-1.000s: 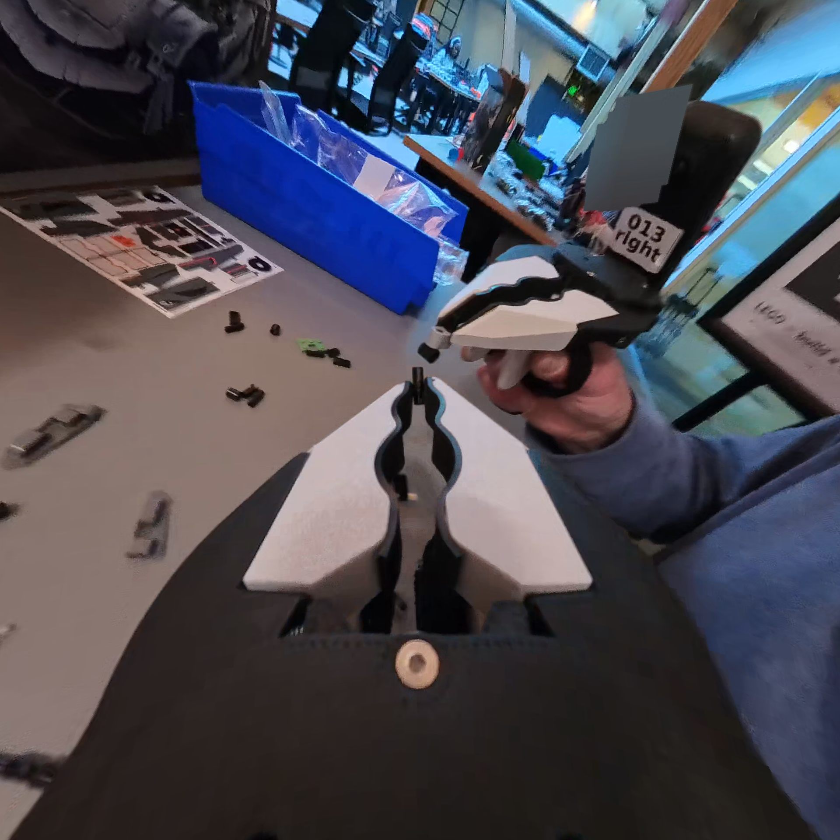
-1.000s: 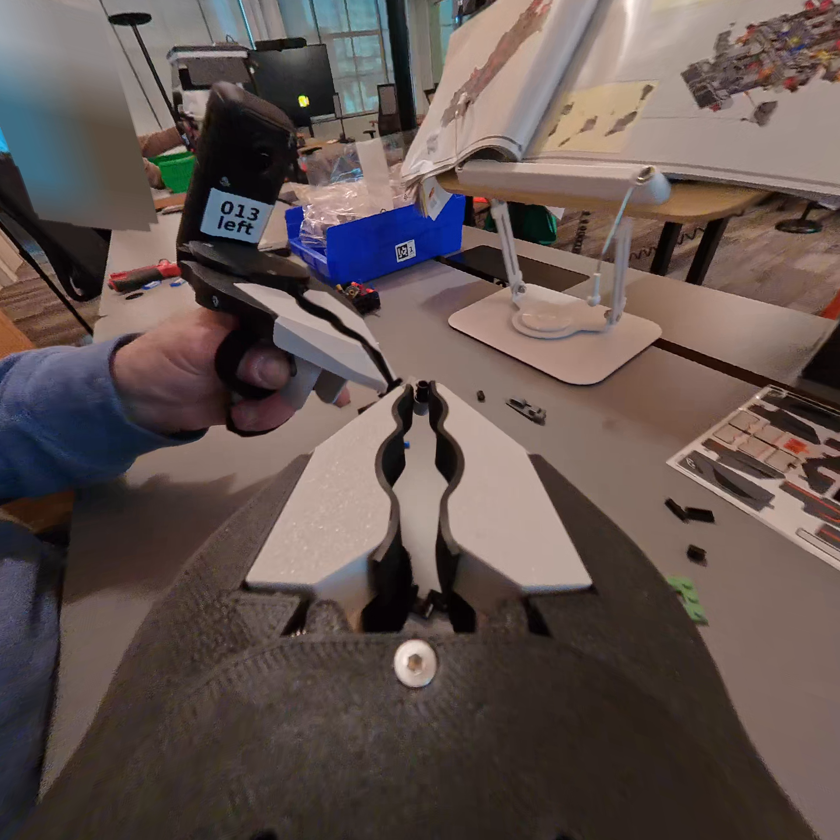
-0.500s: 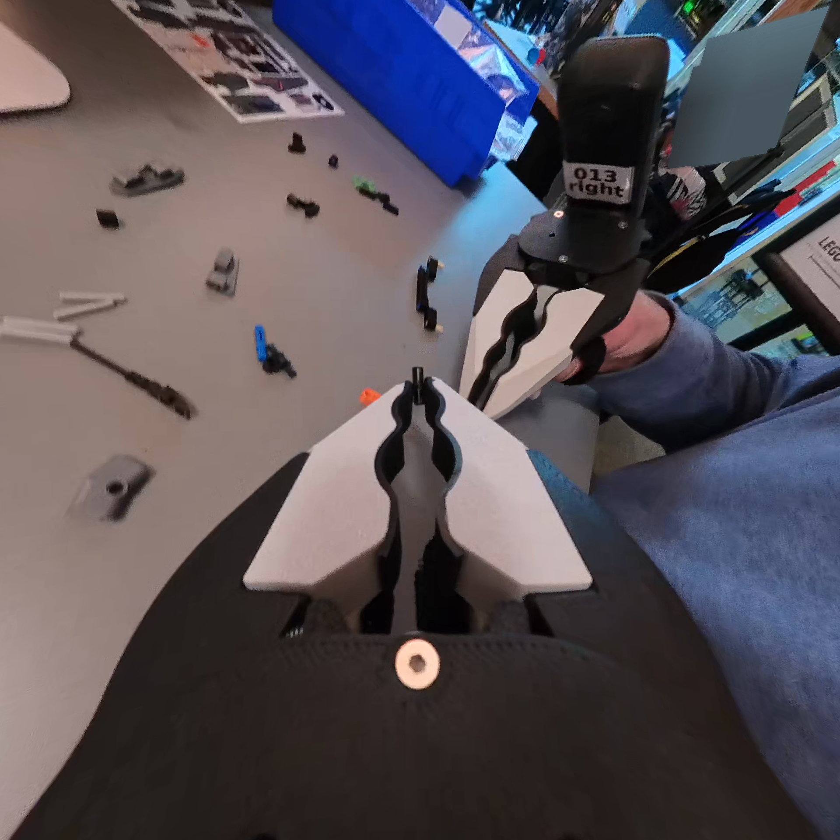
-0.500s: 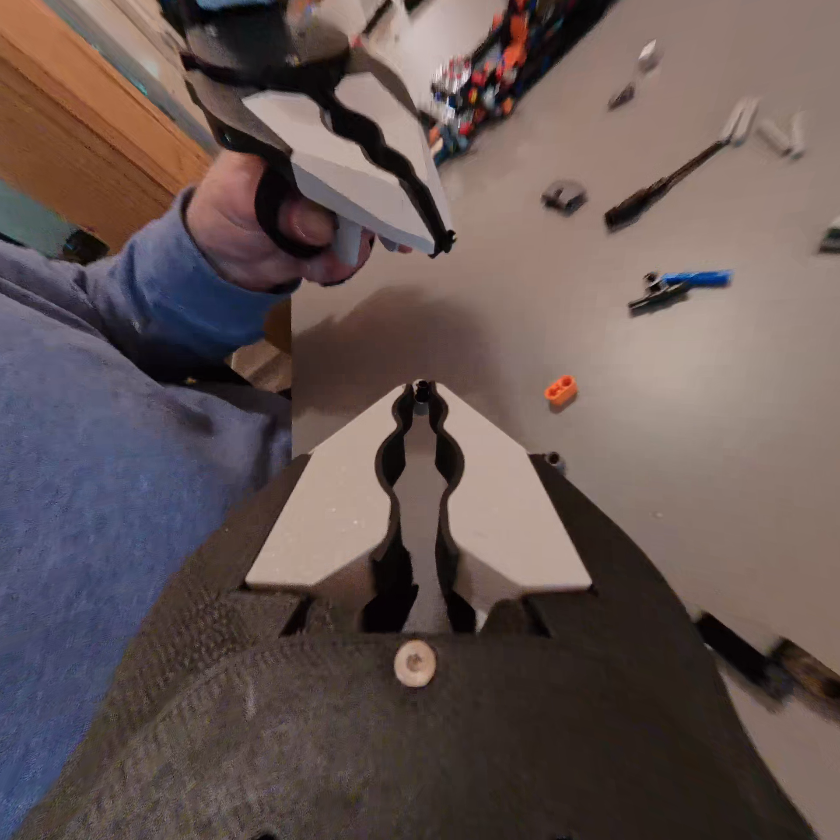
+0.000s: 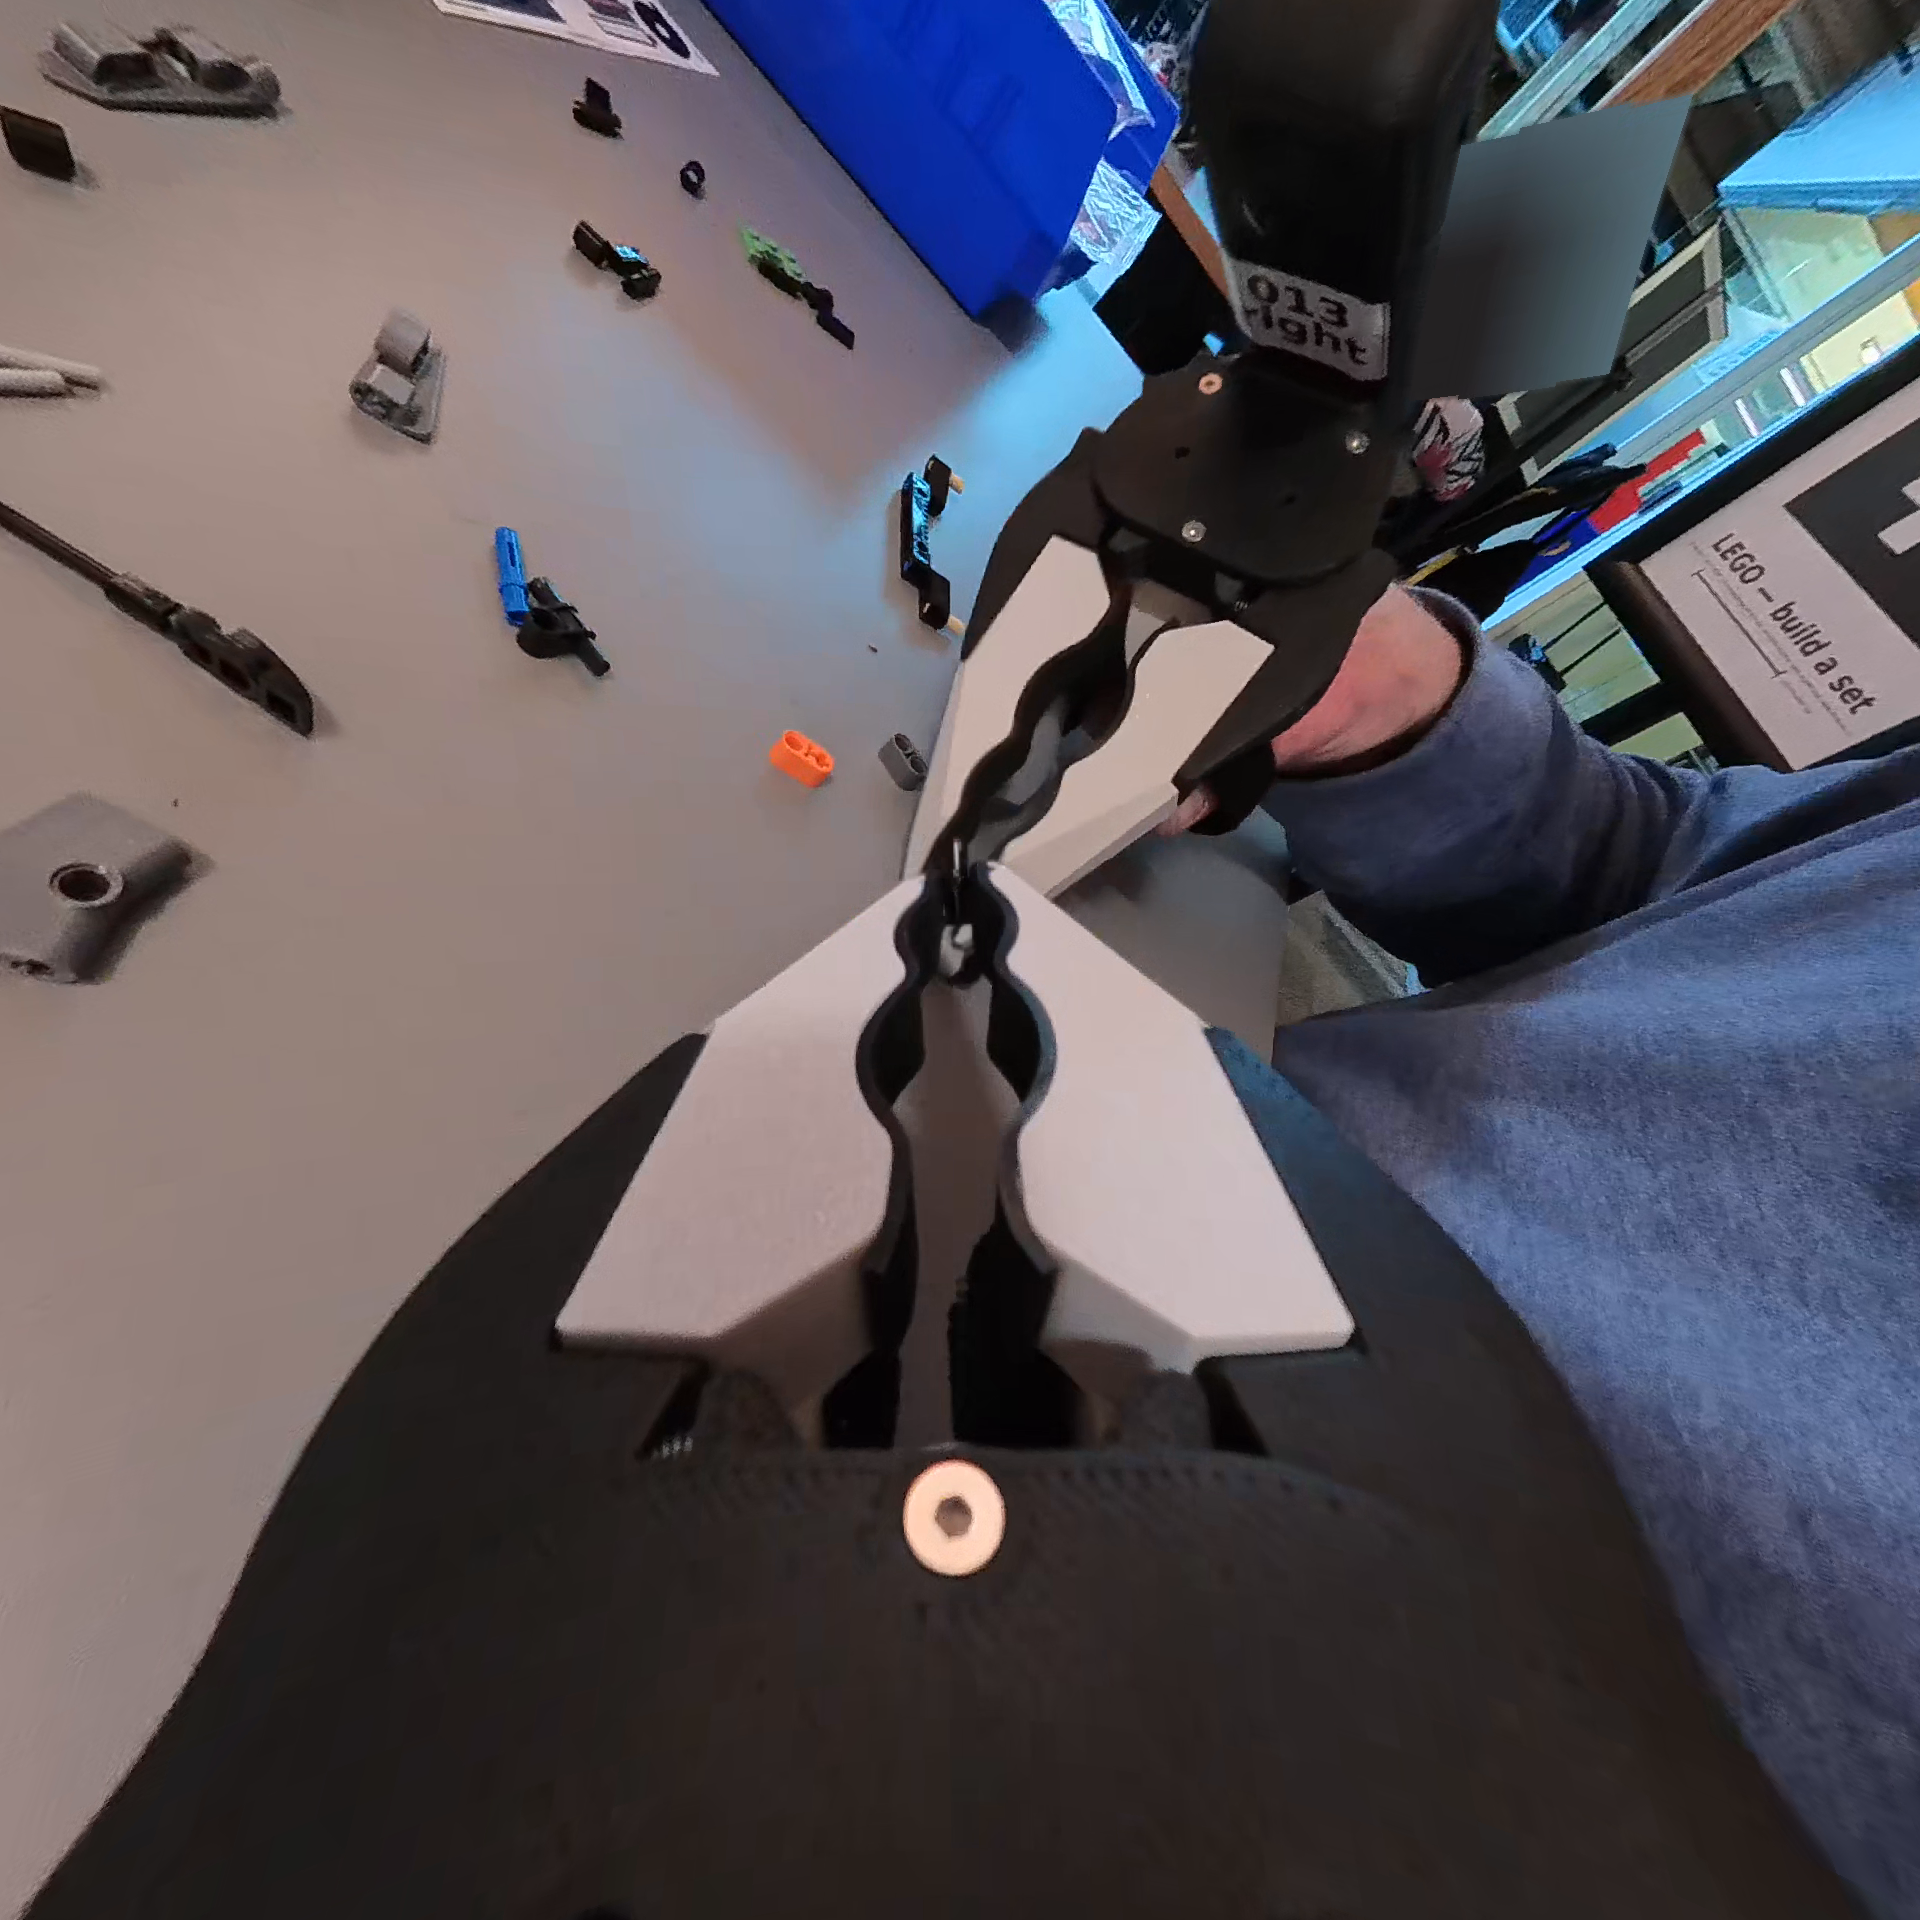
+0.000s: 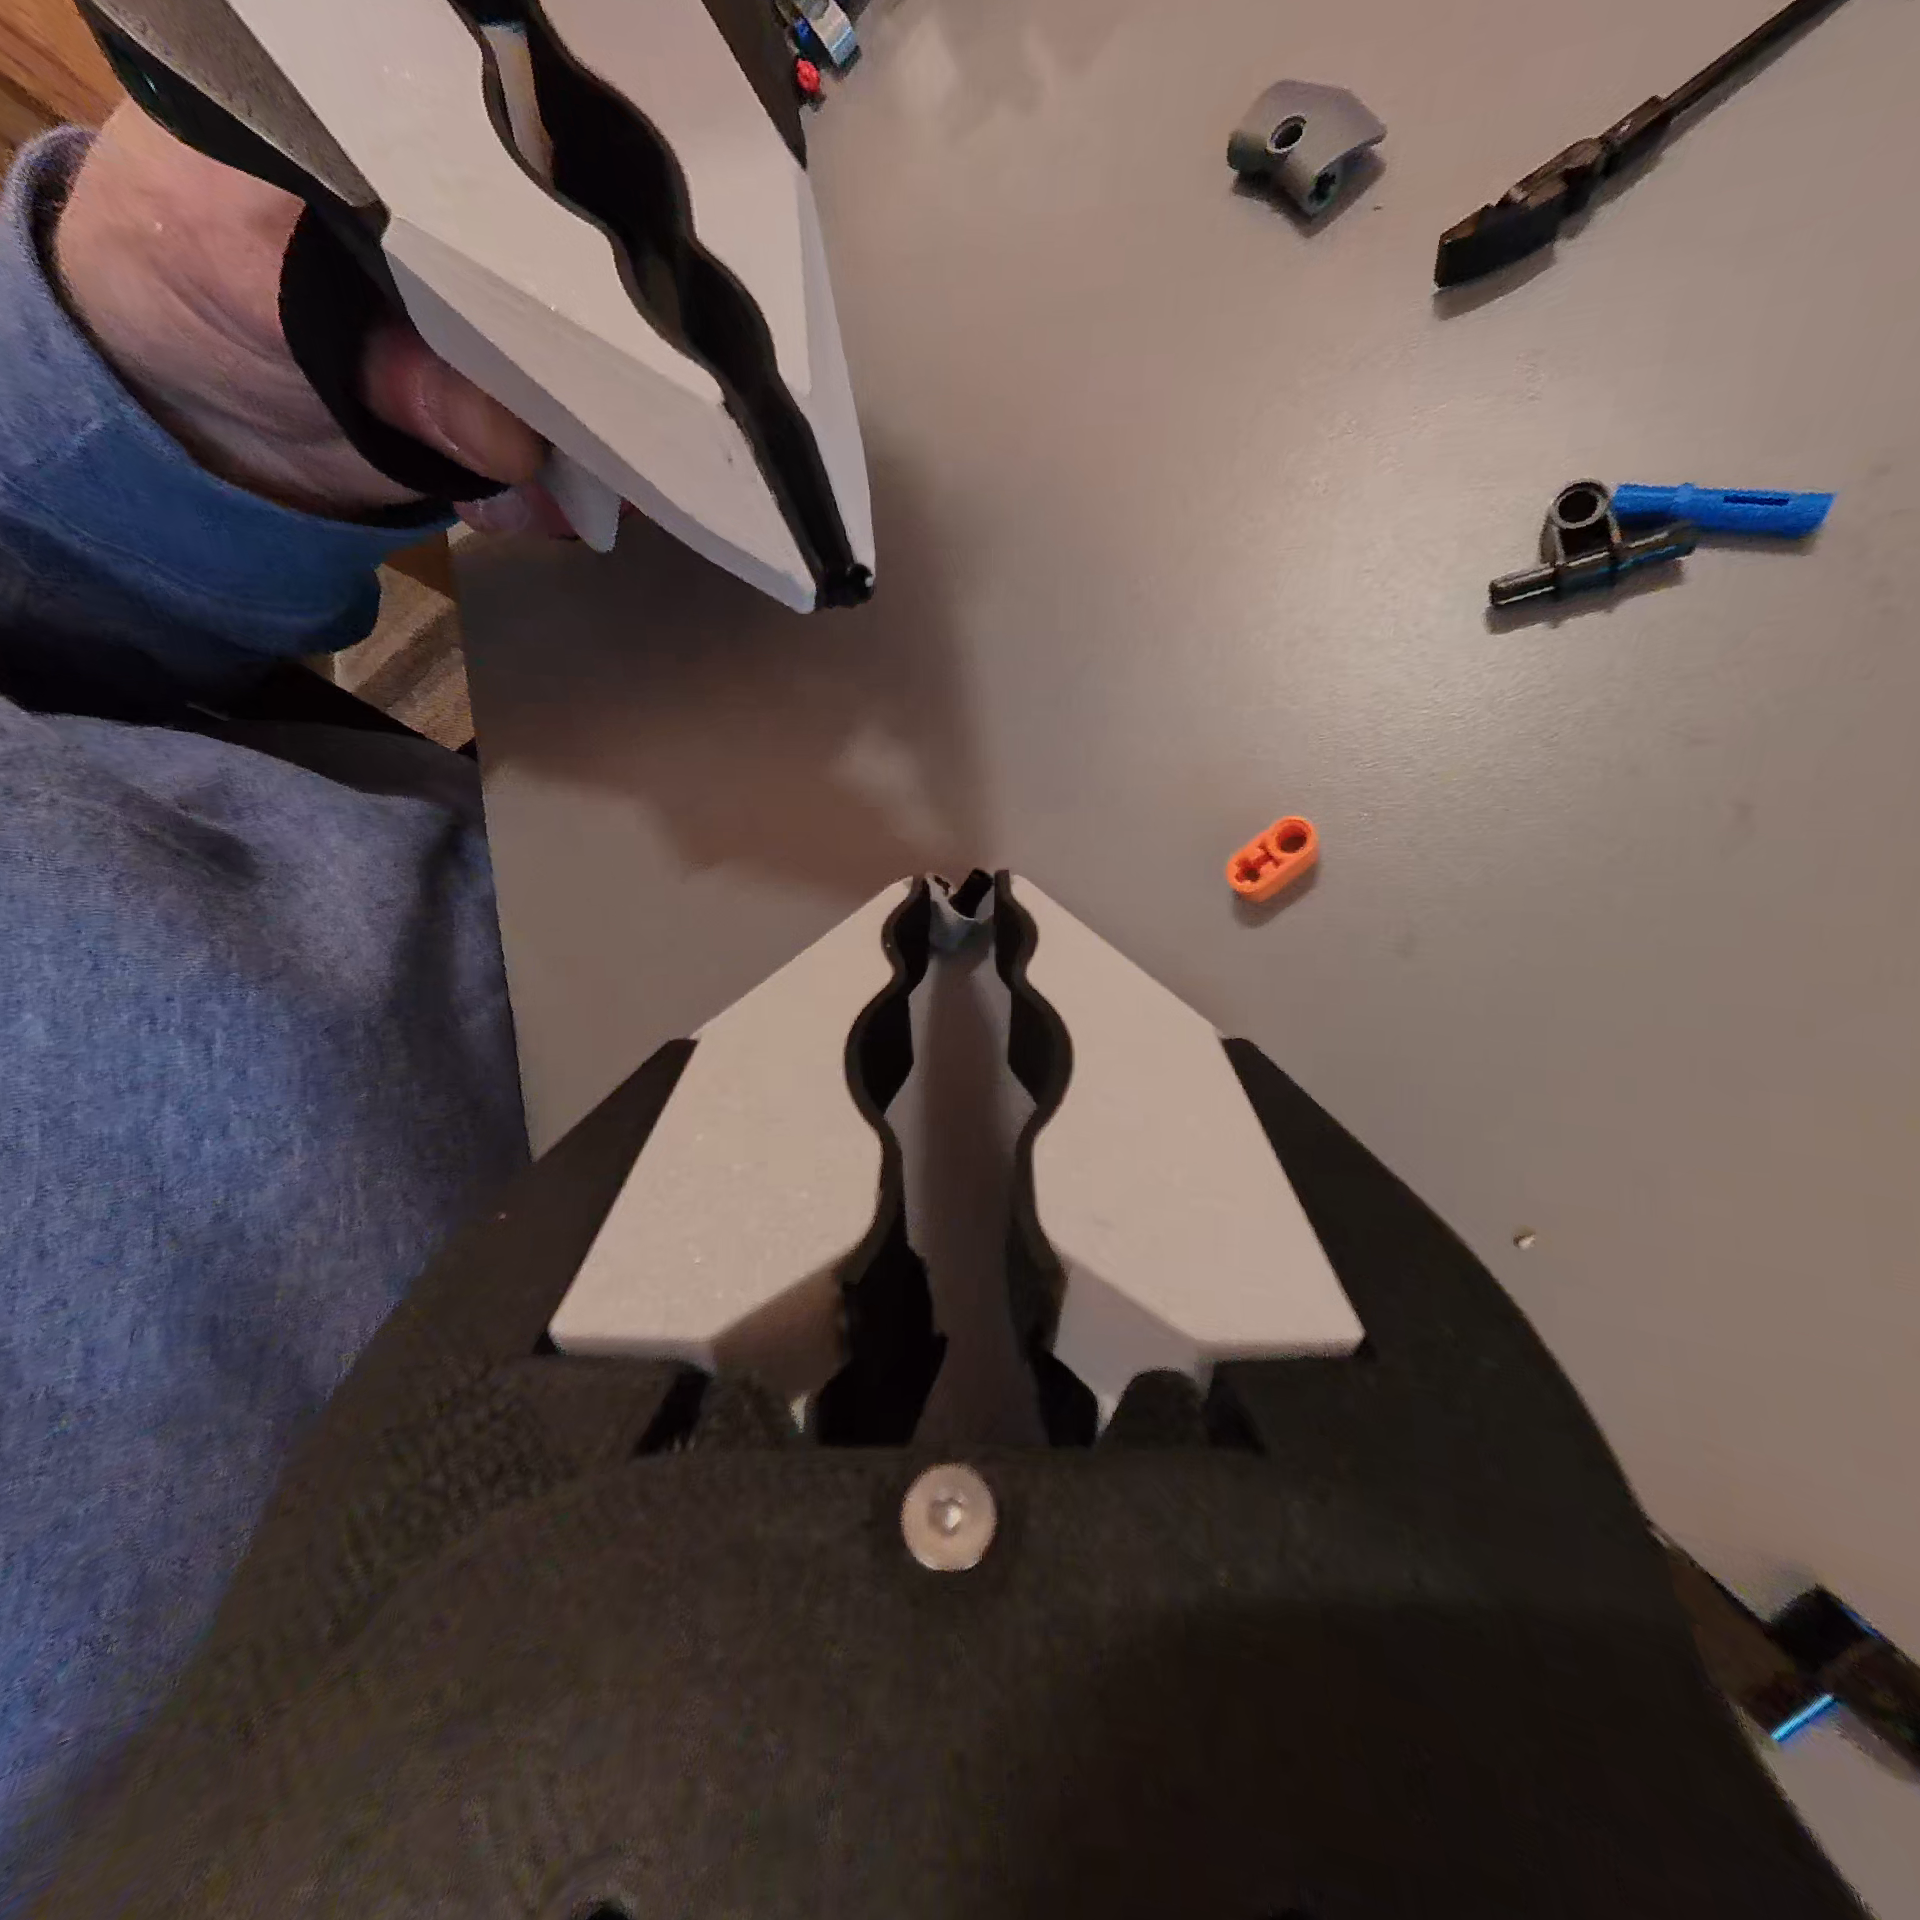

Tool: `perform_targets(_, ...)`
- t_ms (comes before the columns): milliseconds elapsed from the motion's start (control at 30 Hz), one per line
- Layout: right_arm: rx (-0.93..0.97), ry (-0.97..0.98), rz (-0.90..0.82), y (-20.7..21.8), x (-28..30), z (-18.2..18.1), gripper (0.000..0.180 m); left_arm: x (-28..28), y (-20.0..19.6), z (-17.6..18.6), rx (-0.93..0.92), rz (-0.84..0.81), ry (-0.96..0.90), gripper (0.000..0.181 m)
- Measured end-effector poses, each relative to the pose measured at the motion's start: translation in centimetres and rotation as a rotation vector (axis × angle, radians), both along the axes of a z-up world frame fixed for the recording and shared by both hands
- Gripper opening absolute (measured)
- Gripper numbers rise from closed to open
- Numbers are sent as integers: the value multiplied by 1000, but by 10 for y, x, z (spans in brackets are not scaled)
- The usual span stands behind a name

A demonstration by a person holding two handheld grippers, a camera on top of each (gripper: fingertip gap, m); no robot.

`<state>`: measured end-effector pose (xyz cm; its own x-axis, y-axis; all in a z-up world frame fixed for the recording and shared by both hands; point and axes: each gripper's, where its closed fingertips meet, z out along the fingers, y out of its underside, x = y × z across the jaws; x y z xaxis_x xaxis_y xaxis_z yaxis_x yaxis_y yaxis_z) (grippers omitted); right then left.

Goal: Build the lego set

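Note:
My left gripper (image 5: 954, 896) is shut on a small black pin (image 5: 953, 883) at its tips. It also shows in the right wrist view (image 6: 847, 592), up and to the left, with the pin poking out. My right gripper (image 6: 956, 896) is closed on a small grey piece (image 6: 951, 923), jaws narrowly parted around it. In the left wrist view the right gripper (image 5: 961, 847) points down, its tips just above my left tips. Both hover over the grey table (image 6: 1351, 1091) near its front edge.
Loose parts lie on the table: an orange connector (image 6: 1270, 857), a blue and black piece (image 6: 1652, 530), a grey curved panel (image 6: 1304, 140), a long black rod piece (image 5: 208, 644), a grey connector (image 5: 902, 758). A blue bin (image 5: 935, 125) stands at the back. One gripper's finger ends stand about 6 cm off the other's. My right tips are roughly 5 cm from the orange connector (image 6: 1270, 857). The left camera catches it too, in the left wrist view (image 5: 805, 760).
Both grippers have tipped down from facing the room to facing the table top and have drawn close together. The right jaws stand slightly wider around their piece.

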<state>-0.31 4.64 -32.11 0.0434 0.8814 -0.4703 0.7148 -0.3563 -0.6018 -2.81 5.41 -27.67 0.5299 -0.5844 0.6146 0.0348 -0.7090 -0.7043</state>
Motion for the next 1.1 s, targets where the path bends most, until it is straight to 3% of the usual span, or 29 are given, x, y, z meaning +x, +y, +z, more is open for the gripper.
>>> perform_targets(33,10,9,-1,1,0,2,11,0,0,0,-1,-1,-10,3)
perform_targets(200,75,45,-41,14,2,14,17,3,1,5,-21,4,-90,3)
perform_targets(267,144,138,-65,19,0,35,14,6,3,11,-22,18,-145,3)
perform_targets(367,395,260,-74,20,-4,70,13,11,10,26,-45,63,-301,3)
perform_targets(467,710,256,-92,20,-8,86,16,13,18,40,-86,119,-482,3)
perform_targets(533,821,280,-152,21,-12,95,16,15,21,46,-100,144,-556,3)
perform_targets(933,1076,257,-265,32,-15,108,13,24,29,66,-175,208,-880,3)
perform_targets(1100,1058,335,-237,30,-12,115,12,27,27,75,-179,184,-981,3)
